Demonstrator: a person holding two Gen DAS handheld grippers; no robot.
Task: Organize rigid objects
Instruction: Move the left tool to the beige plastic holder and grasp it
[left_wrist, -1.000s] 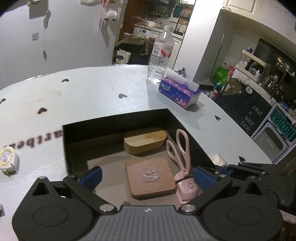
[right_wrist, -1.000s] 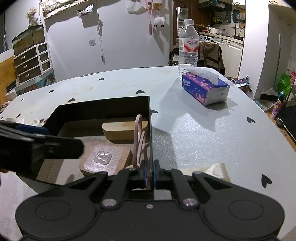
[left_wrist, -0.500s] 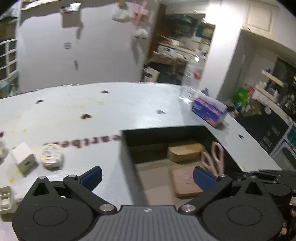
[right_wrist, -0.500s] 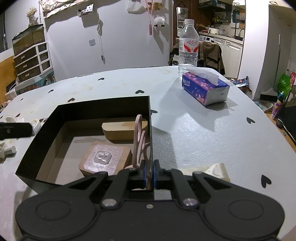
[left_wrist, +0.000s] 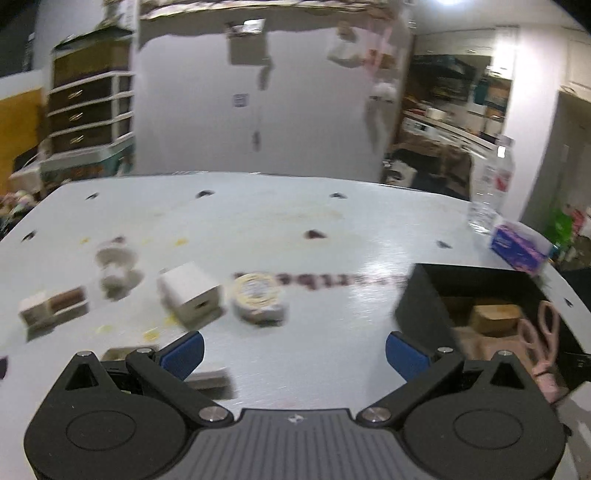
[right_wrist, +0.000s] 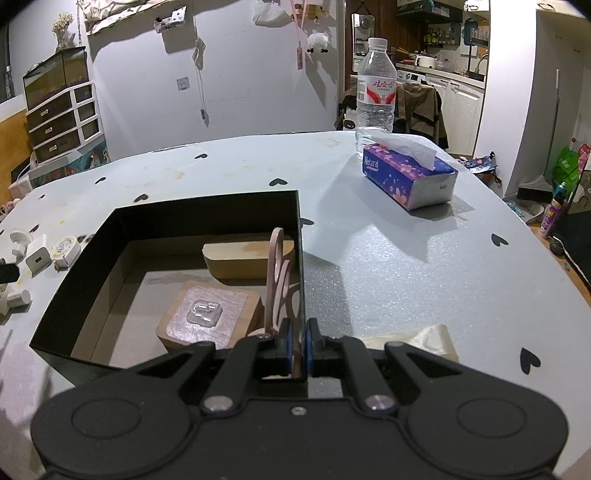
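Note:
A black open box (right_wrist: 207, 210) holds a wooden block (right_wrist: 240, 254), a square wooden coaster with a clear hook (right_wrist: 210, 314) and pink scissors (right_wrist: 277, 258). My right gripper (right_wrist: 298, 347) is shut on the box's right wall at the near corner. My left gripper (left_wrist: 293, 350) is open and empty over the table, left of the box (left_wrist: 417, 295). Ahead of it lie a white charger cube (left_wrist: 188, 295), a round tape roll (left_wrist: 258, 299) and other small white items (left_wrist: 114, 262).
A water bottle (right_wrist: 376, 92) and a purple tissue box (right_wrist: 406, 177) stand at the back right of the white table (right_wrist: 388, 251). A cream ribbon (right_wrist: 424, 341) lies by my right gripper. A drawer unit (right_wrist: 62, 118) stands beyond the table's left edge.
My left gripper has swung left, away from the box, and now faces the small white items on the table. My right gripper has stayed shut on the box wall.

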